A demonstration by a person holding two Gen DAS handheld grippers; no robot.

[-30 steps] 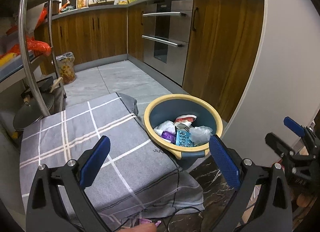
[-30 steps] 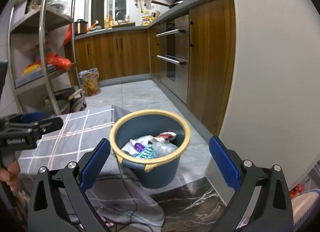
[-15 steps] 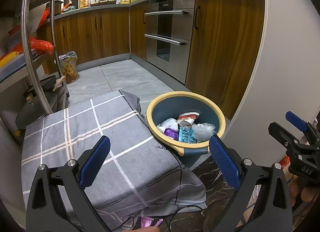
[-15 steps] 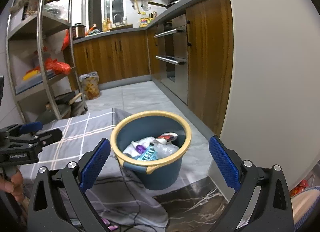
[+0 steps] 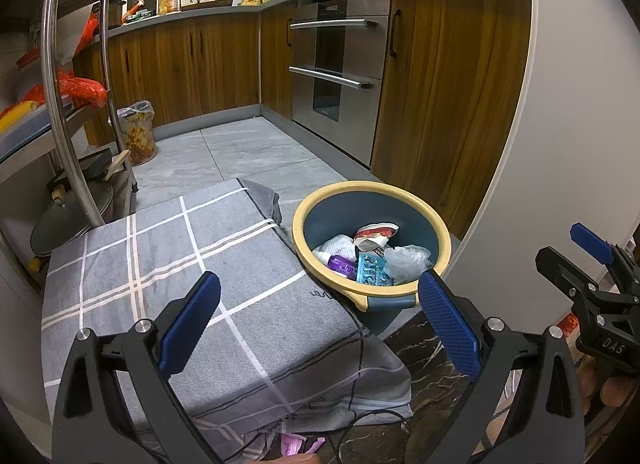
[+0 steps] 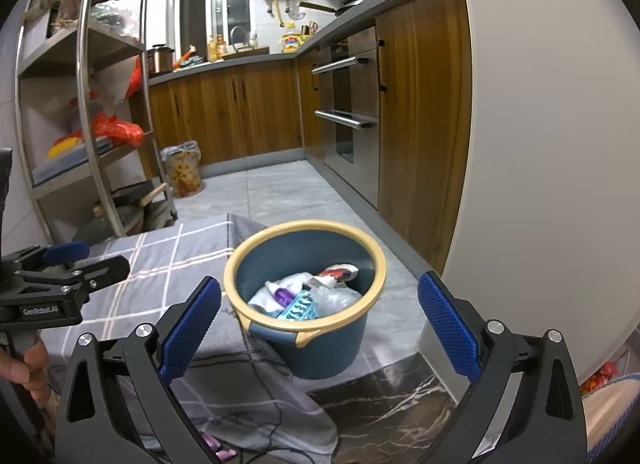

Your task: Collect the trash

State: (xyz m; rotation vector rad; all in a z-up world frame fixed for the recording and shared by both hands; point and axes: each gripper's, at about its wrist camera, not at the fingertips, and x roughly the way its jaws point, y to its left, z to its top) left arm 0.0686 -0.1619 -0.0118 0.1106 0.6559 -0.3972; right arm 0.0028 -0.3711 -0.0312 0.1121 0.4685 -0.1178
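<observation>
Both tongs (image 5: 316, 320) (image 6: 318, 320) spread, empty, drawn slightly back | bucket (image 6: 362, 332) off tabletop's right edge holds wrappers (image 6: 304, 296) | collection seems finished

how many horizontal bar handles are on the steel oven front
2. The upper handle runs across the top panel of the oven; the lower handle crosses above the glass door. None appear hidden.
</observation>
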